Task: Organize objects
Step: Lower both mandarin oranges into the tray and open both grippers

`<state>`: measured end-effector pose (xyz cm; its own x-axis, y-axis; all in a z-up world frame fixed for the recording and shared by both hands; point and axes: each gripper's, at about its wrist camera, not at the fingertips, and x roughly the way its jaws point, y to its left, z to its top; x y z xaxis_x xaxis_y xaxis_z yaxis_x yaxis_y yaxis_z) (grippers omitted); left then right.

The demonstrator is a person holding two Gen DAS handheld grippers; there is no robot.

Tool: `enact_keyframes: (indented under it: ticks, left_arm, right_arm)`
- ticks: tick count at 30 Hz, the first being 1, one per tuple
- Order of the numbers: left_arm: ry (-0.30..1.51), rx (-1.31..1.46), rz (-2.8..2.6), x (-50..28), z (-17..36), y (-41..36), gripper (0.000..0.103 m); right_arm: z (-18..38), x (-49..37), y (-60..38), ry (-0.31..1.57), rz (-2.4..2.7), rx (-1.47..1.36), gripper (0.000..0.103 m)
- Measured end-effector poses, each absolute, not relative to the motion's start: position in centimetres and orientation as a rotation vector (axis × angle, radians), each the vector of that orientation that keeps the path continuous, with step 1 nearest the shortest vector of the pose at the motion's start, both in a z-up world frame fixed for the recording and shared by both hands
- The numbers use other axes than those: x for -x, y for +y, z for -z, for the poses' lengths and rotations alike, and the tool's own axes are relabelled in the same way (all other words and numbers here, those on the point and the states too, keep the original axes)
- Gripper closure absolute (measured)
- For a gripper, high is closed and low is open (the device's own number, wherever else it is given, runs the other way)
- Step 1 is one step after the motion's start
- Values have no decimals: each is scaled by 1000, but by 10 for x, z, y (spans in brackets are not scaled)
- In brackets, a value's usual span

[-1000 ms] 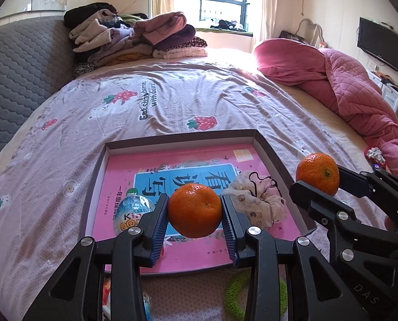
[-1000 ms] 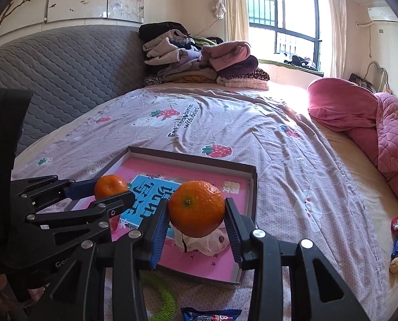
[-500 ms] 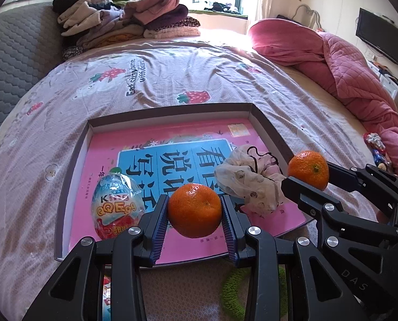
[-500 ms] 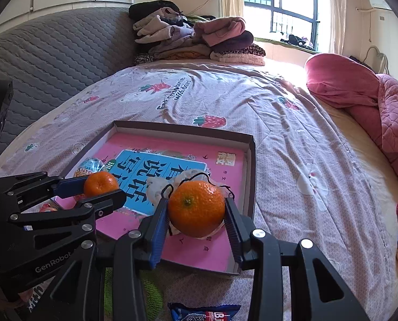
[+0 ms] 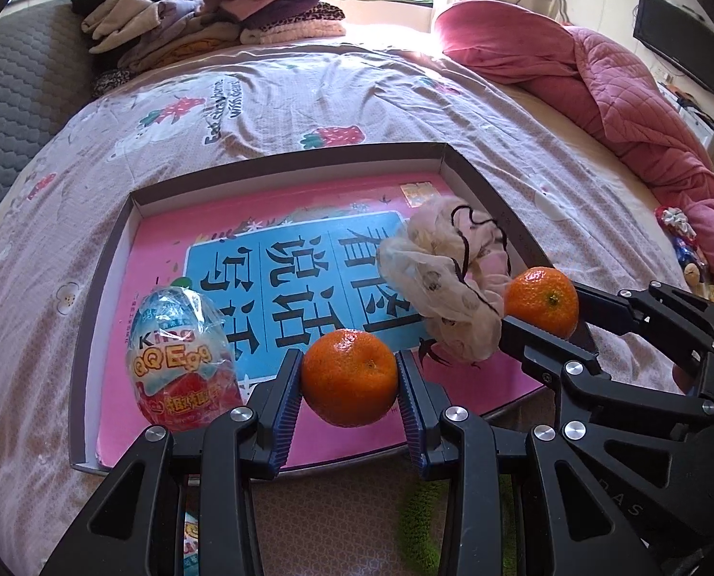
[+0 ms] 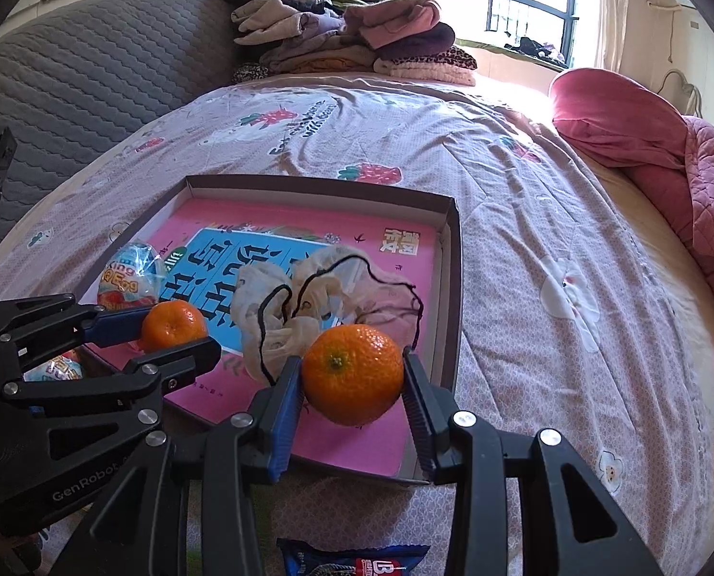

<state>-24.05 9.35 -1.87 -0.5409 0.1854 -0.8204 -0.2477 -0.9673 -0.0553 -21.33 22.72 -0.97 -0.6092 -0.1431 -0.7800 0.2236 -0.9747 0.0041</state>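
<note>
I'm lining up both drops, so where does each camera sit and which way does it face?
Left wrist: on the left hand-held gripper, facing the headboard over the tray; it grips an orange, with the right hand-held gripper beside it.
Right wrist: on the right hand-held gripper, same heading, gripping its orange, left hand-held gripper alongside.
Shared: tray, egg, cloth pouch, both oranges.

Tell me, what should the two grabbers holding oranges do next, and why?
Probably lower both a little, then open. The left gripper and right gripper each clamp an orange above the pink-bottomed box. The left orange hangs over bare pink; the right orange sits beside the crumpled bag.
</note>
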Motion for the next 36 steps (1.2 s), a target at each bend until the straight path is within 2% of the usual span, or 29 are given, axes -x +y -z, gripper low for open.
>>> enact_keyframes:
  ticks: [36]
  left_arm:
    - [97, 1435, -2526, 248, 35, 93, 63]
  right_arm:
    - [28, 220, 222, 185, 2637, -1324, 62]
